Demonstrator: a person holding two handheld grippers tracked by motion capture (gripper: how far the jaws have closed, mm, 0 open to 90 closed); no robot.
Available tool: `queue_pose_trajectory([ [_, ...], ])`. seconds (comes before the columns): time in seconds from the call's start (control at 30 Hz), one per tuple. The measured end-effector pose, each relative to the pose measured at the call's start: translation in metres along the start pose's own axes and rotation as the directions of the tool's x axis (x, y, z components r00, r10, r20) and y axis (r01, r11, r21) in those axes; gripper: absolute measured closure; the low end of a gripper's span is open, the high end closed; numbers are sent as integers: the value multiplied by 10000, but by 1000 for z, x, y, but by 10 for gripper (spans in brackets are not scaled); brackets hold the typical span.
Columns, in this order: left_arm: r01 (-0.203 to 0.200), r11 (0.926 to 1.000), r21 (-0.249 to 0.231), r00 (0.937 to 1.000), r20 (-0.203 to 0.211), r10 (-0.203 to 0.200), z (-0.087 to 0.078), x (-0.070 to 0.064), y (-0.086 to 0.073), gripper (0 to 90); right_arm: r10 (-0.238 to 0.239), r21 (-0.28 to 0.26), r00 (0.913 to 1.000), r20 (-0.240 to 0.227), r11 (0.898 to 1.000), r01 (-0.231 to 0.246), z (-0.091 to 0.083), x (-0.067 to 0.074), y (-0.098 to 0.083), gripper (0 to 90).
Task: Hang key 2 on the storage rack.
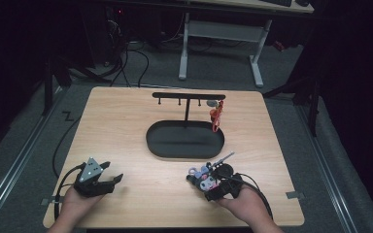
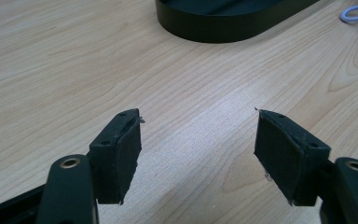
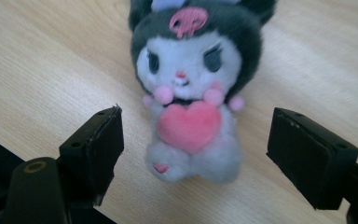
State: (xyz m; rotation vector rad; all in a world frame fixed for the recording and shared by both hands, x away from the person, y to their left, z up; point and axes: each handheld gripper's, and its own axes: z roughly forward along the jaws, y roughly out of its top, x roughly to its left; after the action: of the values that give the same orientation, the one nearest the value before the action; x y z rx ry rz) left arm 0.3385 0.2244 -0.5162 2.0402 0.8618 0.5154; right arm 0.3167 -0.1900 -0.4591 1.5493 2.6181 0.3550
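Pale wooden surface (image 1: 126,126) carries a black oval tray (image 1: 184,141) with a hook stand (image 1: 188,97), a red charm (image 1: 216,115) hanging at its right end. Left gripper (image 1: 108,178) rests open over bare wood. Right gripper (image 3: 193,140), jaws wide, flanks the plush toy (image 3: 193,88) without touching it
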Motion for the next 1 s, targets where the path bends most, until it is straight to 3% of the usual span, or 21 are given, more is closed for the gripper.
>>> queue_pose_trajectory([
  [0.23, -10, 10000, 18, 10000, 23, 10, 1, 0, 0, 320, -4, 286, 10000, -24, 9996, 4, 15, 1, -6, 183],
  [0.47, -55, 10000, 64, 10000, 56, 55, 1, -1, 0, 320, -83, 225, 9995, 303, 9997, 76, 24, 2, -10, 280],
  [0.67, -68, 9999, 111, 10000, 72, 67, 2, -1, 0, 320, -152, 166, 9990, 413, 9998, 145, 24, 3, -10, 439],
  [1.0, -86, 9999, 127, 9999, 76, 85, 2, -1, 0, 320, -376, 97, 9981, 479, 9993, 372, 19, 6, -7, 484],
])
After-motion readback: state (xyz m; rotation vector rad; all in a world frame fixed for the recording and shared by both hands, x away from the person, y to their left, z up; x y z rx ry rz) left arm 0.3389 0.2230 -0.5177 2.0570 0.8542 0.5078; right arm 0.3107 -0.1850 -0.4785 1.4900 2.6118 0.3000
